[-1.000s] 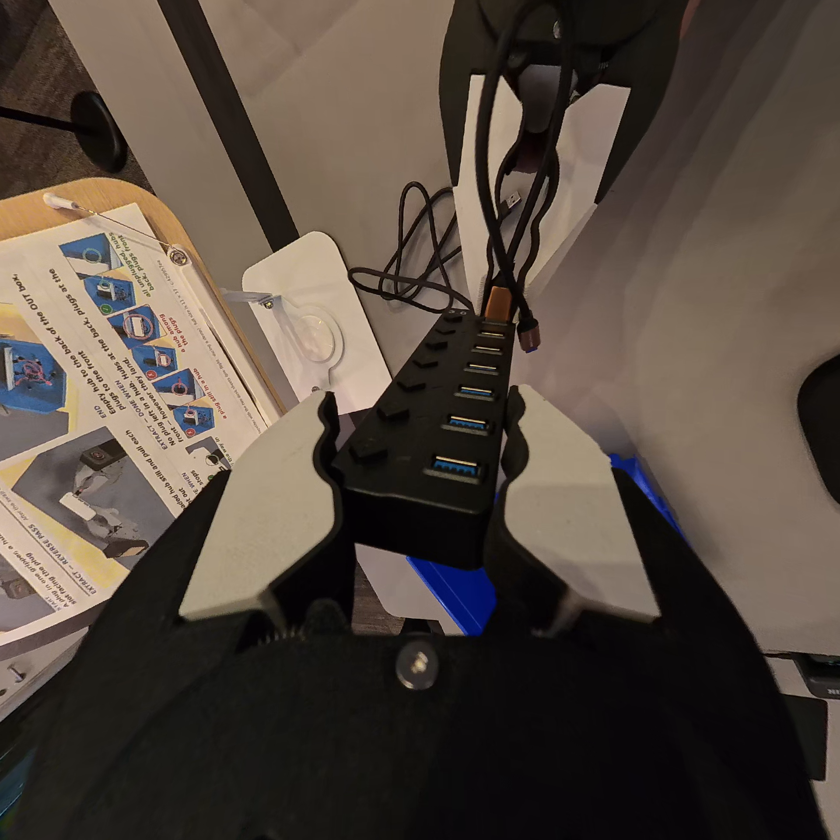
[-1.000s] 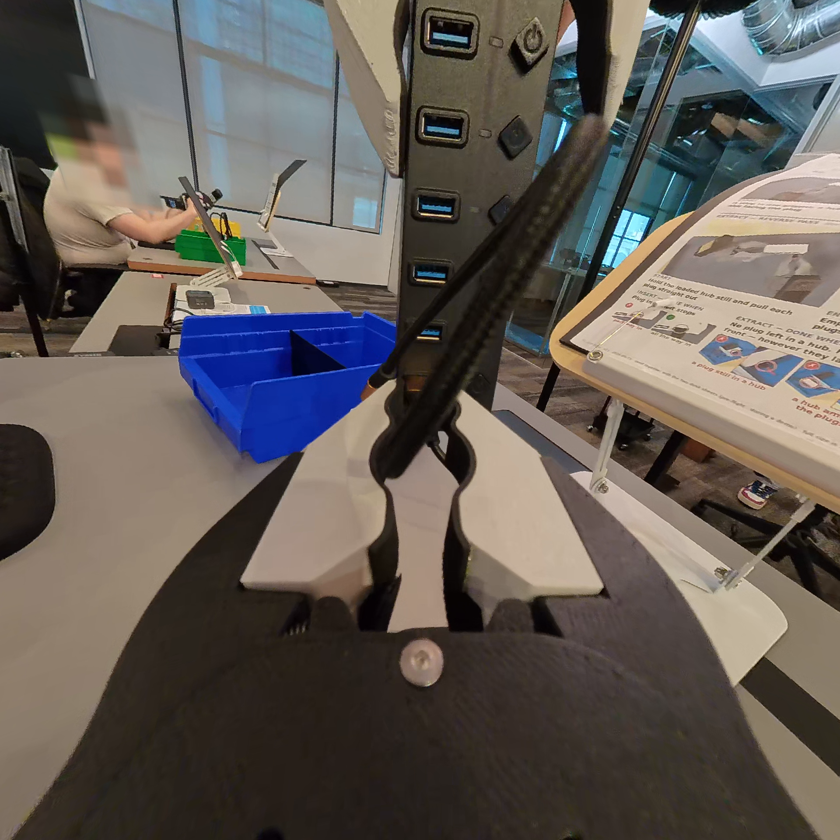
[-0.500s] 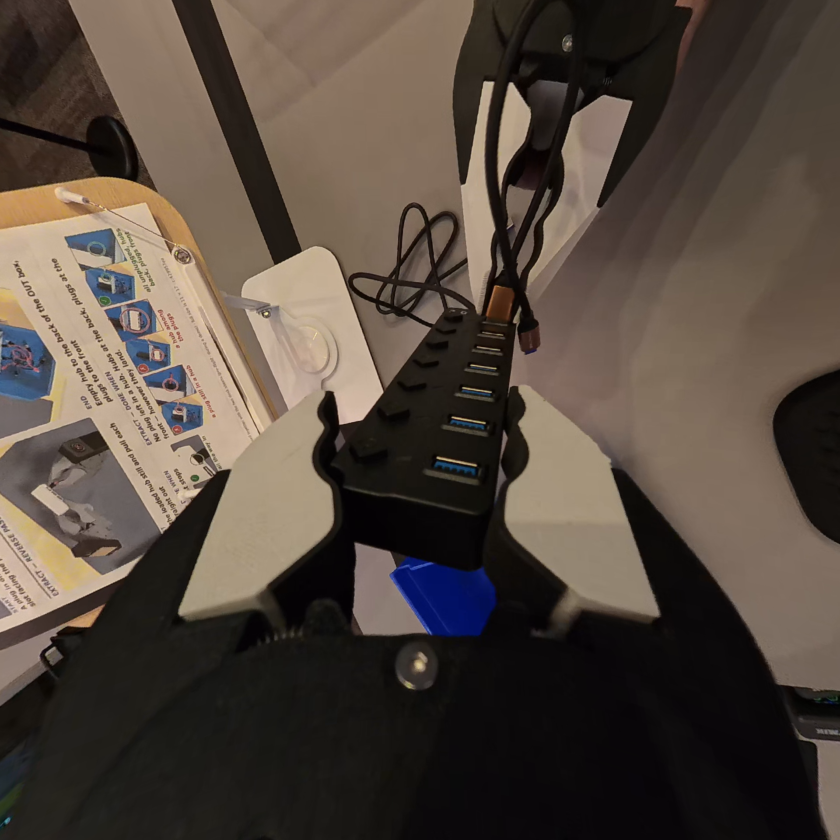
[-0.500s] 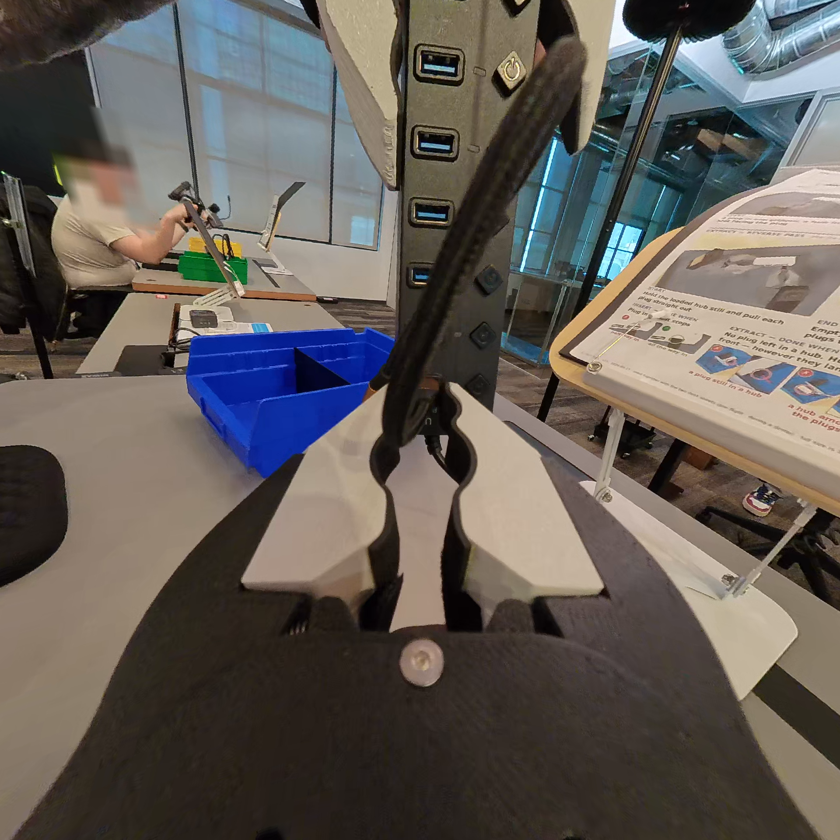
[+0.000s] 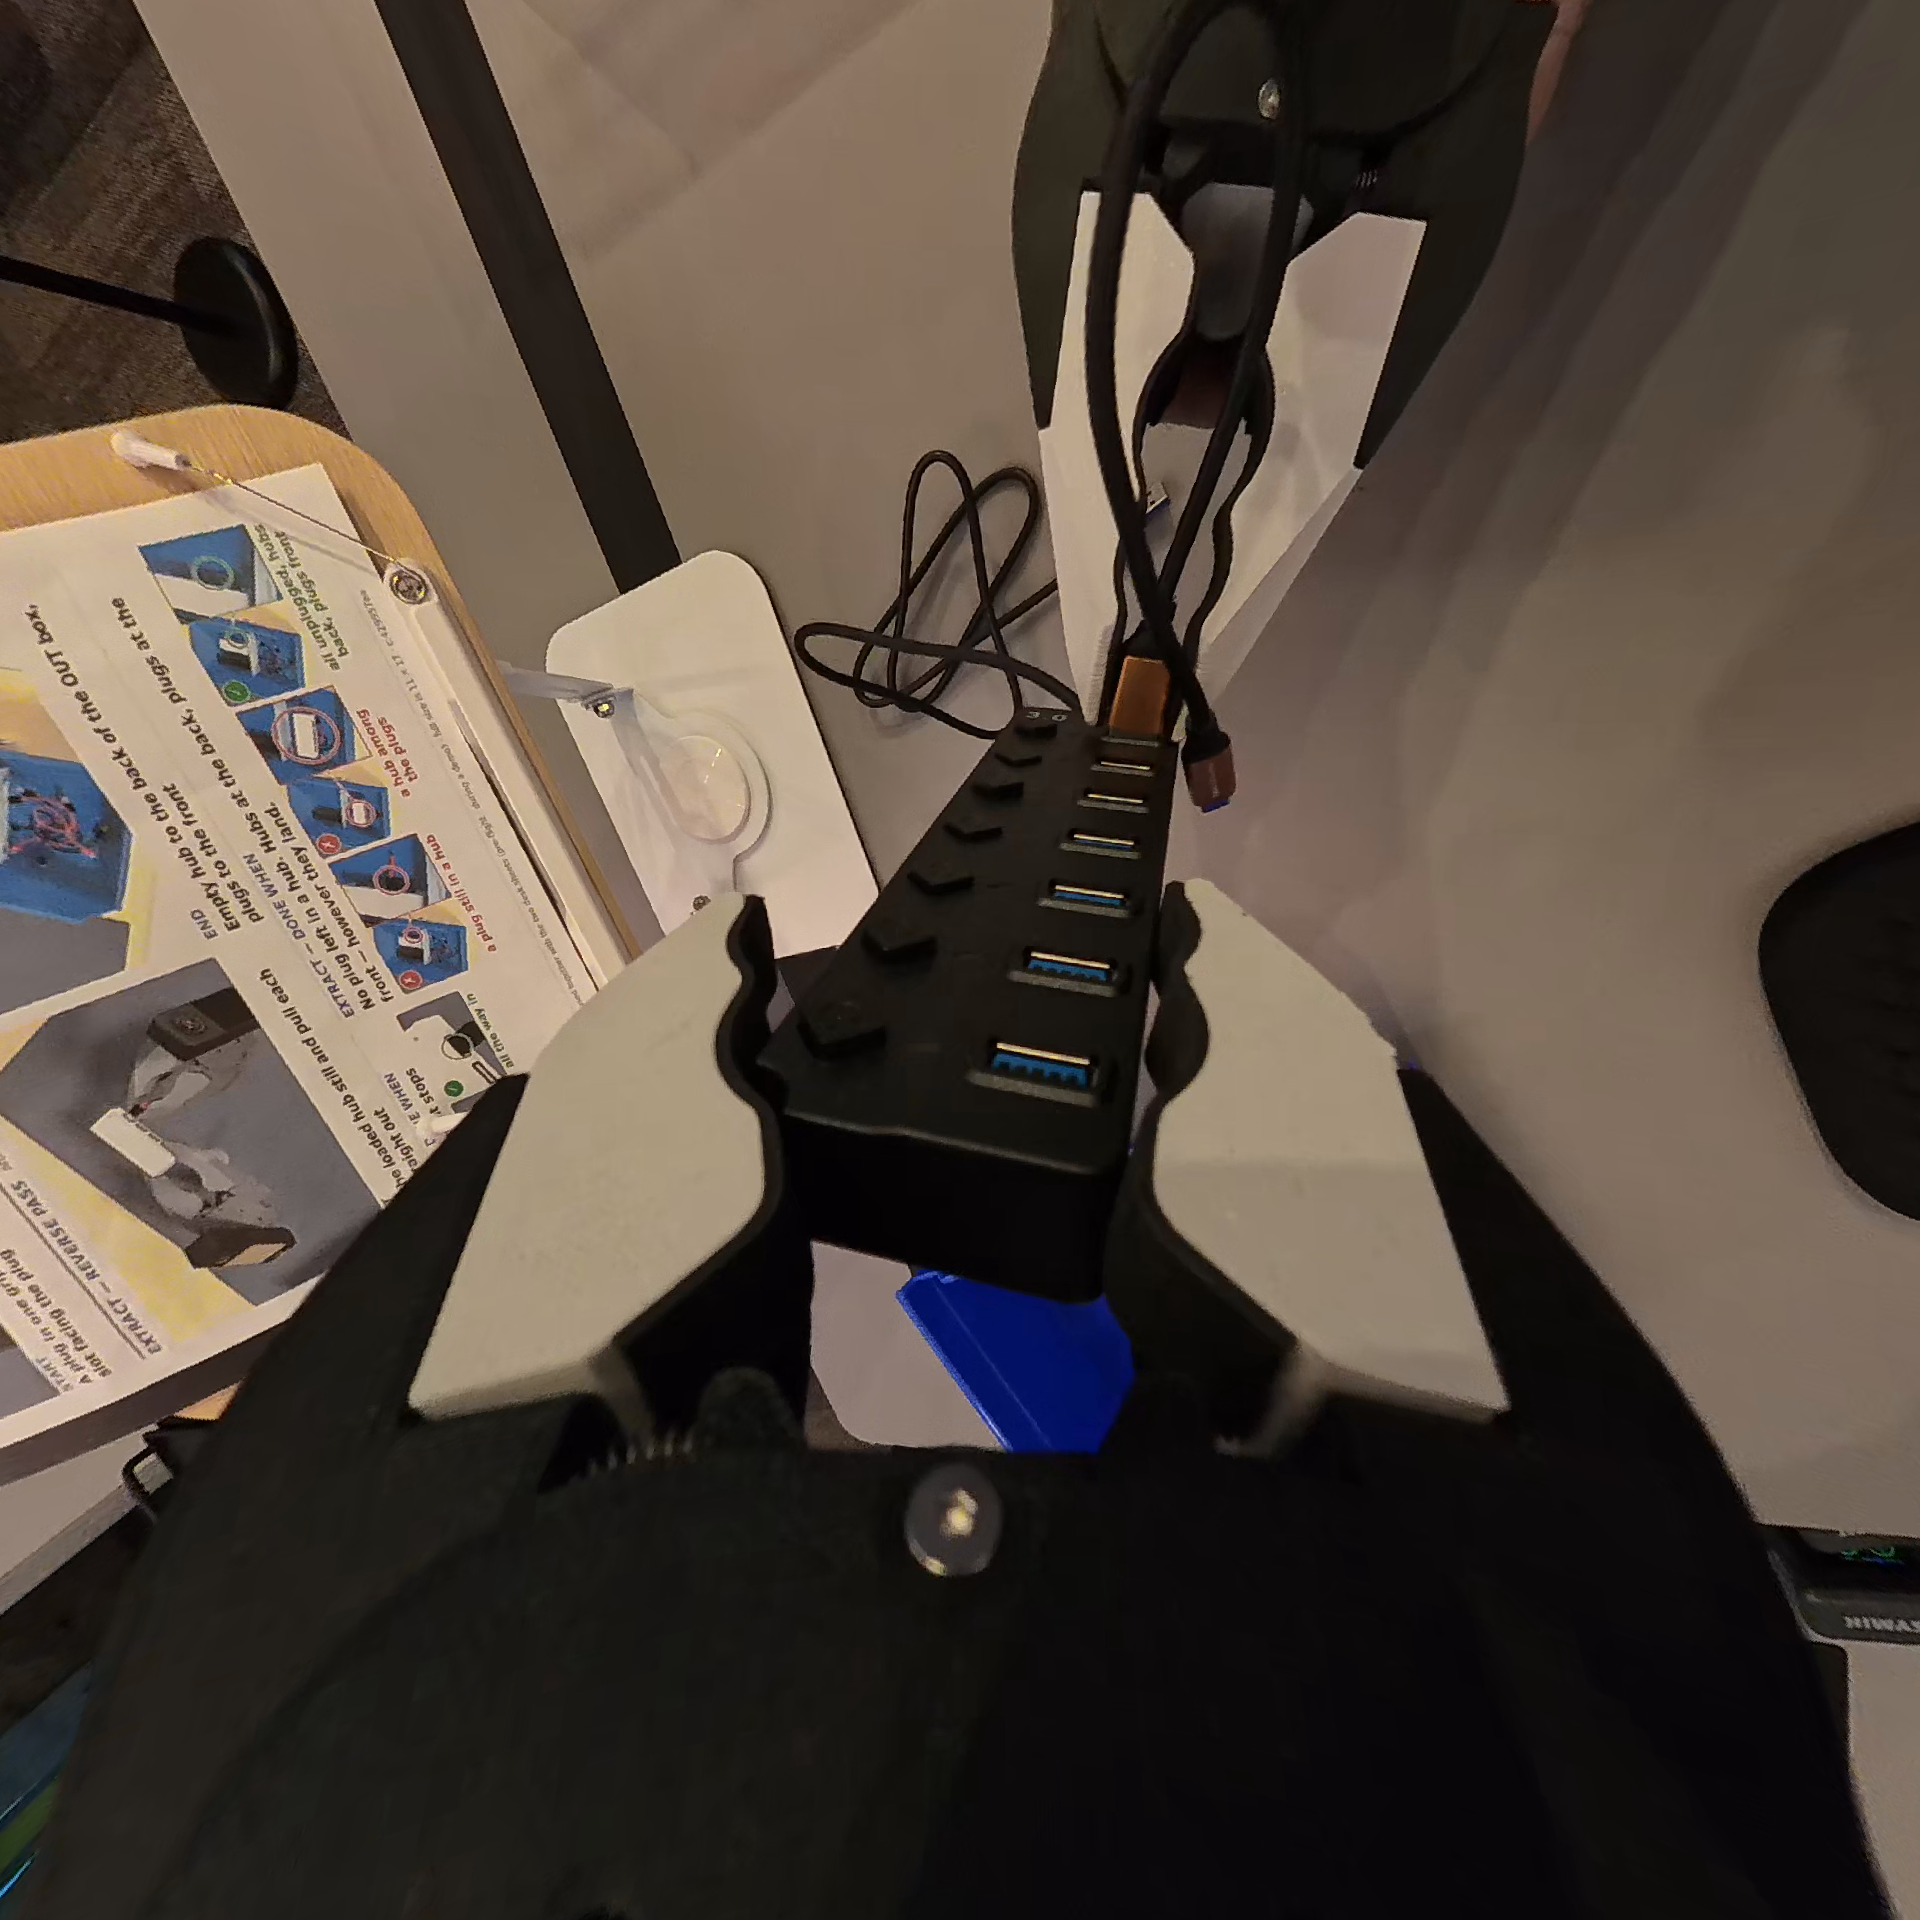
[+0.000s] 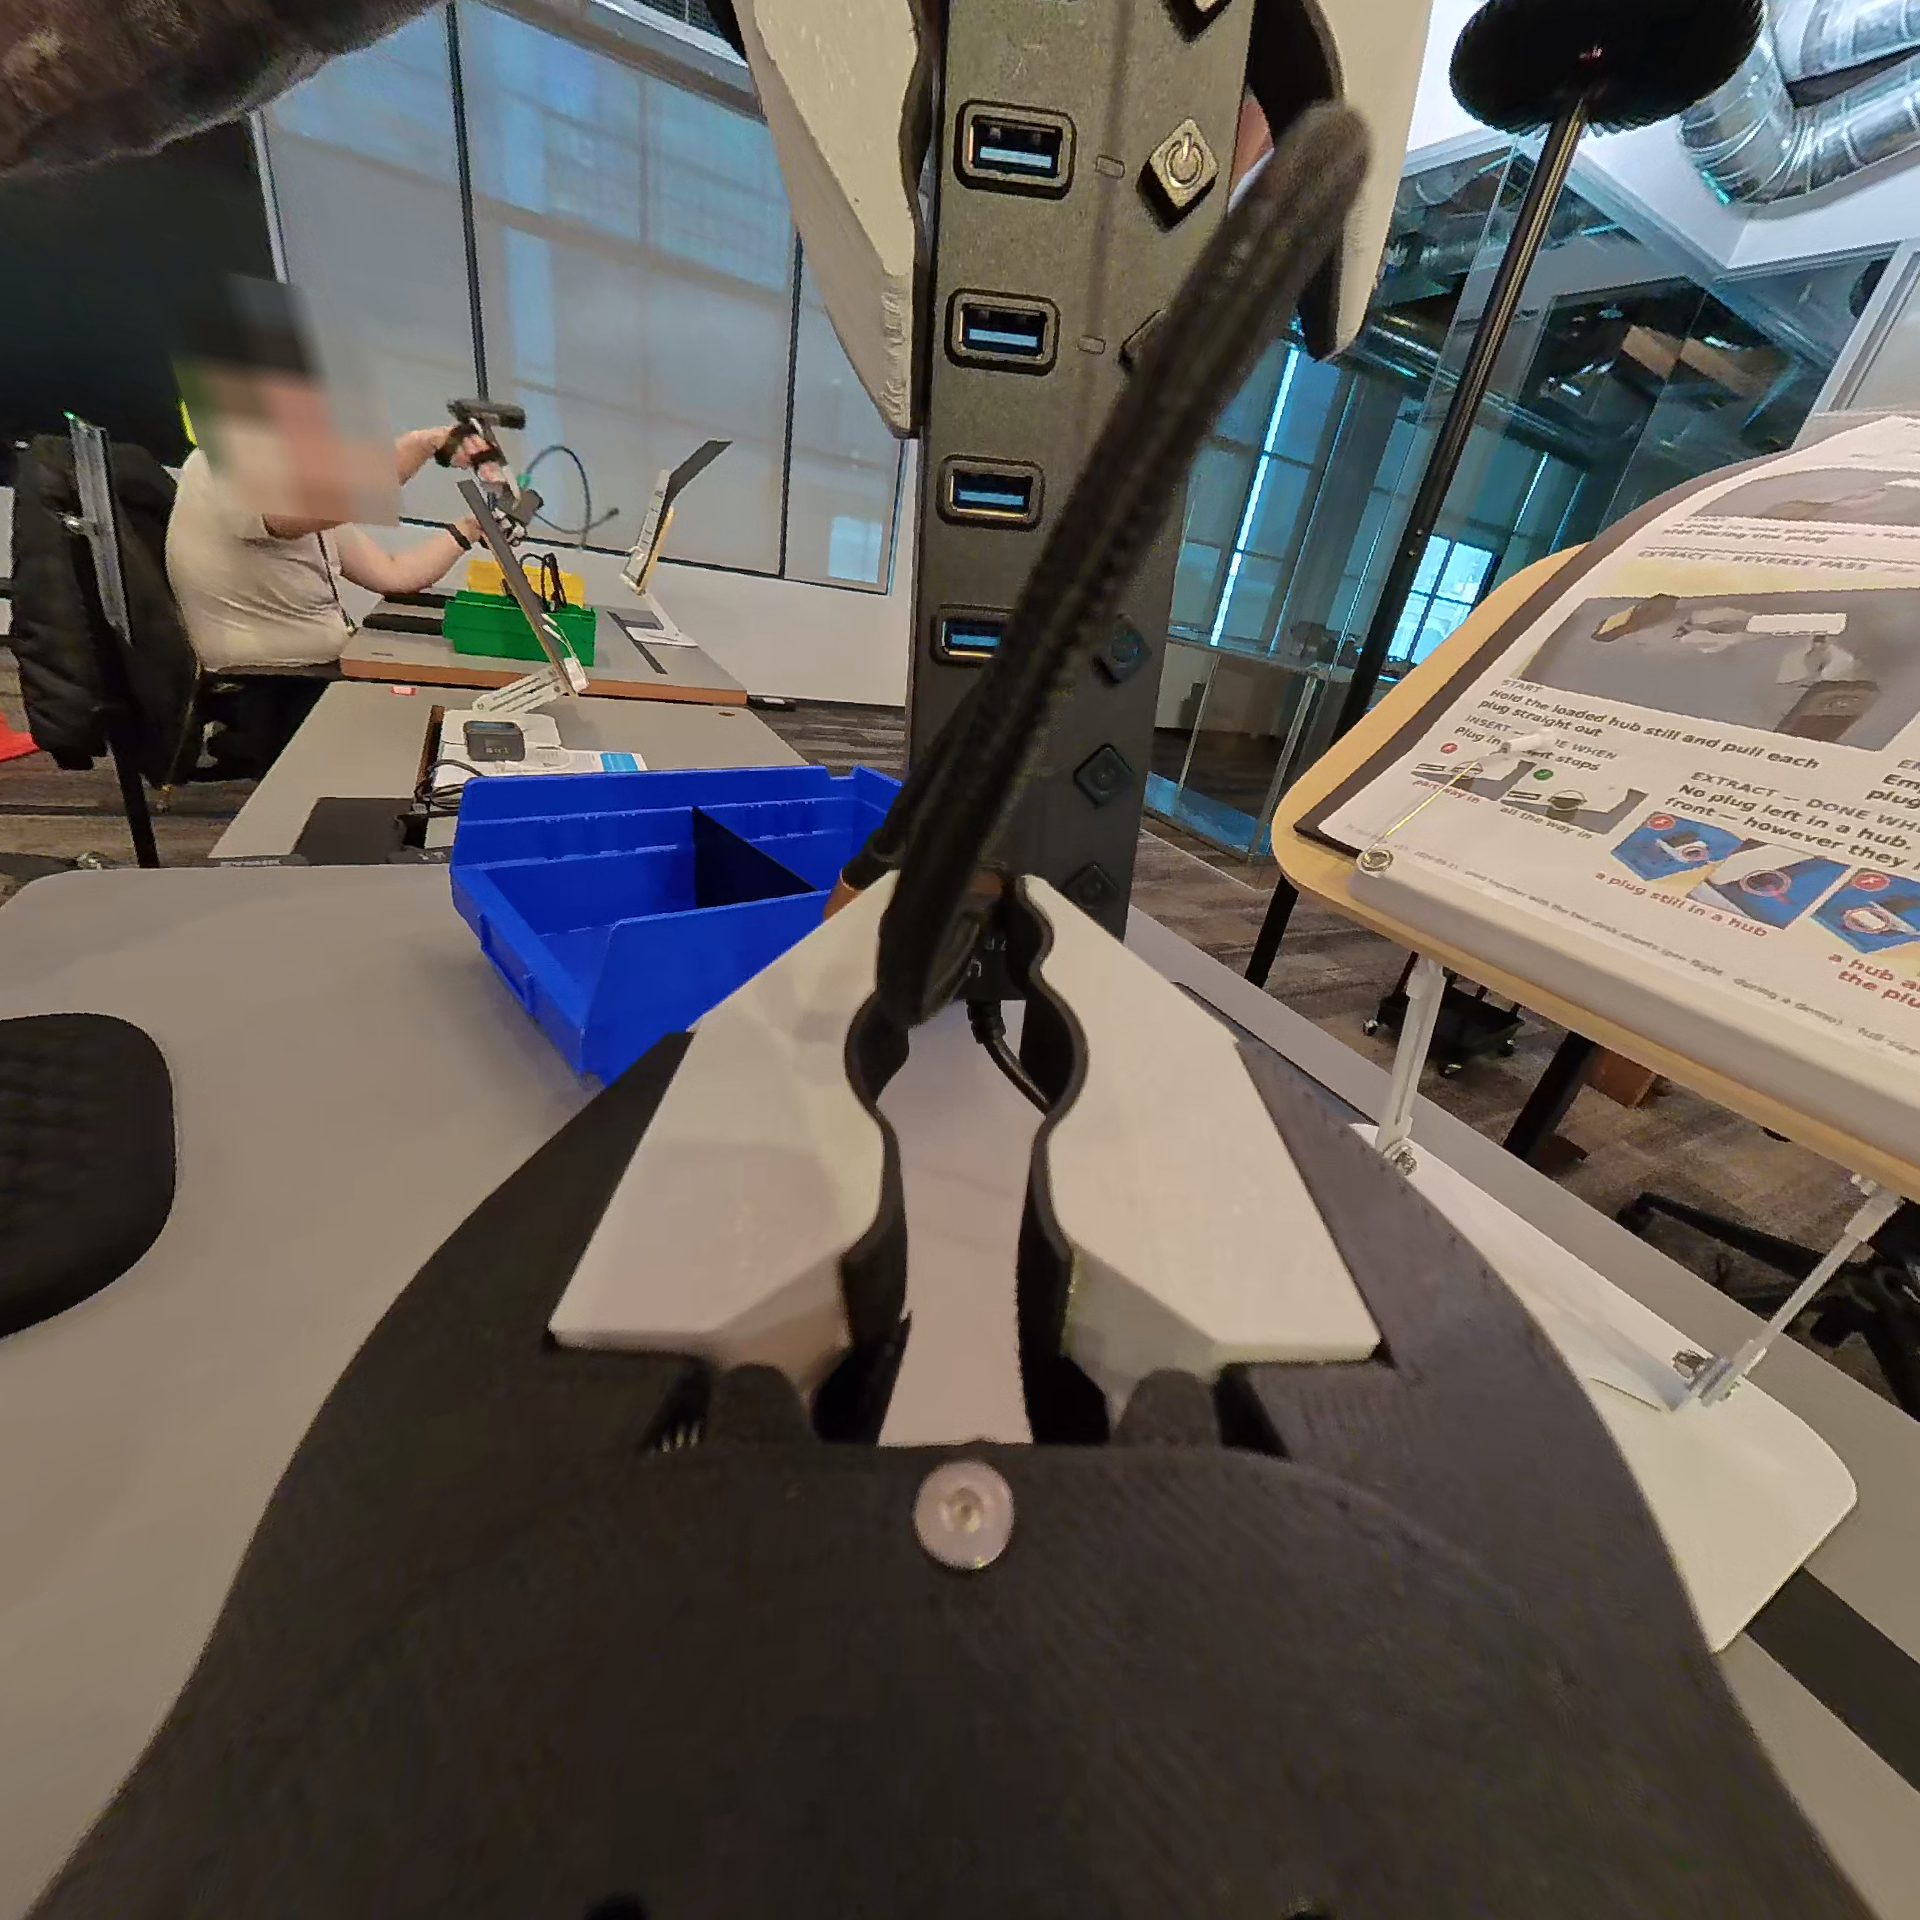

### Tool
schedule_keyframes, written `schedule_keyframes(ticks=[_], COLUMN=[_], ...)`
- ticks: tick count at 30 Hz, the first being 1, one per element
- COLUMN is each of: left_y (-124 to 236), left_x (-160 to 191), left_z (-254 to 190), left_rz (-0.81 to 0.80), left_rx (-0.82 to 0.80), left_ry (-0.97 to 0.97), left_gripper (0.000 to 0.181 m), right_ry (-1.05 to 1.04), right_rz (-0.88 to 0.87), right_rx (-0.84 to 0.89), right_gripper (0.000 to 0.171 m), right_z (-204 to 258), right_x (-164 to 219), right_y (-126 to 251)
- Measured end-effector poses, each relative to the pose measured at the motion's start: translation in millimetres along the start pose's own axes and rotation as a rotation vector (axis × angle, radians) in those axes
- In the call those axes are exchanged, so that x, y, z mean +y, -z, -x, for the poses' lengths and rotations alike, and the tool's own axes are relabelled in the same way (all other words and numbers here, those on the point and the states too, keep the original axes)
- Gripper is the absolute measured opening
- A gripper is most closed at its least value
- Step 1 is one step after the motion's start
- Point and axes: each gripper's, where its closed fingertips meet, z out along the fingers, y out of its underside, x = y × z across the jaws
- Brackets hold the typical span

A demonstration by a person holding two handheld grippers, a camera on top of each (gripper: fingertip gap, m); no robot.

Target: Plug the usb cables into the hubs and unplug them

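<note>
While the left tongs (image 5: 961,1039) clamp the near end of the black hub (image 5: 997,935) and hold it above the surface (image 5: 1558,727), the right tongs (image 6: 961,997) are closed on the cable (image 6: 1091,644) behind the orange plug (image 5: 1138,694) seated in the far port. Judging by this, pulling straight along the port while the hub stays still would free it cleanly. The blue bin (image 6: 623,914) looks empty in its visible compartments.

Each tool has a broad matte black body with one silver screw at its centre. The left tool (image 5: 961,997) and right tool (image 6: 966,997) carry pale grey wedge fingers (image 5: 644,1153) lined with wavy black pads (image 6: 883,1081).
</note>
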Motion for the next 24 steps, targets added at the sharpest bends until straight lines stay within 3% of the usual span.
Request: schedule_keyframes(ticks=[19,24], left_y=[-1.6,6.2], left_x=[5.7,4.1], left_z=[0.9,-3.0], left_rz=[0.0,-0.032], left_rx=[-0.028,-0.055], left_ry=[0.02,0.008], left_gripper=[0.071,0.071], right_ry=[0.01,-0.056], right_rz=[0.046,0.009], right_rx=[0.031,-0.07], right_gripper=[0.012,0.011], right_z=[-4.0,-1.5], right_x=[2.1,-5.7], right_y=[2.0,4.6])
